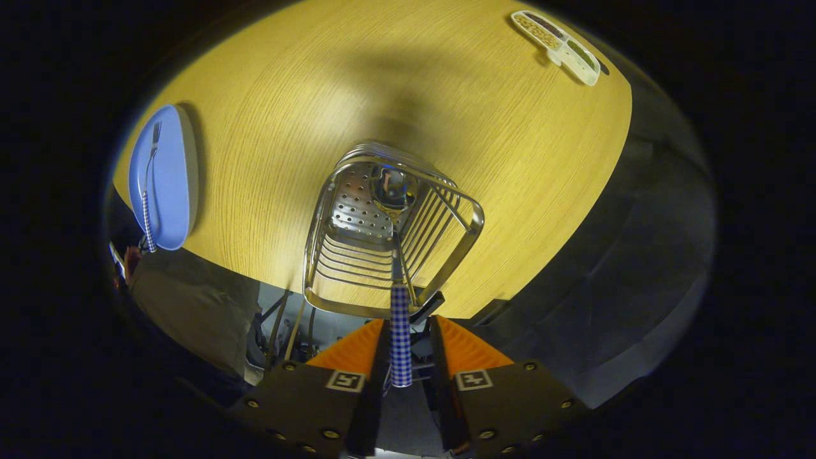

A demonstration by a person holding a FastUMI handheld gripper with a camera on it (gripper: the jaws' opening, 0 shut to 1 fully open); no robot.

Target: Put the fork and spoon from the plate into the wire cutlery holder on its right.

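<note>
I look straight down into the wire cutlery holder (331, 217), which stands on the wooden table (510, 140). The spoon (400, 338) stands inside it. Its bowl rests at the perforated bottom and its blue checked handle rises between my fingers. My gripper (408, 331) hovers over the holder's near rim. The handle lies against the left finger (357, 347), and a gap shows between it and the right finger, so the jaws are slightly apart. Off to the left, the fork (148, 204), with the same checked handle, lies on the blue plate (172, 178).
A white divided dish (561, 44) with green and brown contents sits at the table's far right corner. A person's clothed body (191, 306) is by the table edge below the plate. Dark floor lies past the table's right edge.
</note>
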